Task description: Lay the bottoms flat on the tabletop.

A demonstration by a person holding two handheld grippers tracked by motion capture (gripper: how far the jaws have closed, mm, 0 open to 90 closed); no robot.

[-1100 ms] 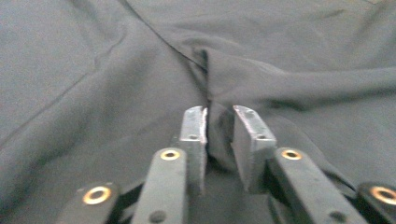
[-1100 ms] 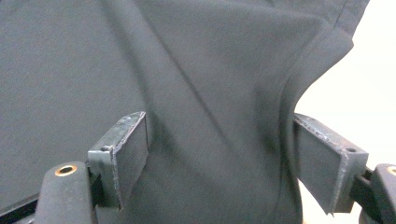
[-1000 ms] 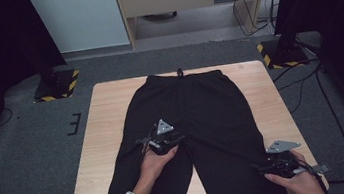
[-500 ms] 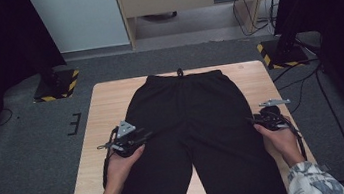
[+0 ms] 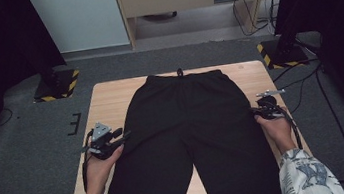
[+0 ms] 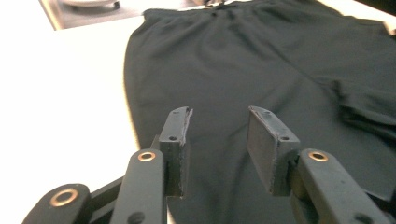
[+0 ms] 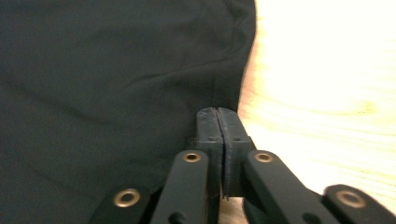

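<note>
Black trousers (image 5: 190,135) lie flat on the wooden table (image 5: 110,100), the waistband at the far edge and the two legs running toward the near edge. The leg ends are cut off at the bottom of the high view, so I cannot see where they finish. A small dark cord end (image 5: 179,70) sticks out at the middle of the waistband.

The left gripper (image 5: 114,136) is at the left side of the trousers, near the table's left edge, held by the person's left hand (image 5: 99,163). In the left gripper view its jaws stand apart with nothing between them, above the dark cloth close to its outer seam. If they touch the cloth is hard to say.

The right gripper (image 5: 257,111) is at the right side of the trousers, near the table's right edge, in the right hand (image 5: 276,128). In the right gripper view the jaws are pressed together just at the border of cloth and wood. That picture is blurred and very bright over the wood, and I cannot tell if a fold of cloth is caught between them.
</note>
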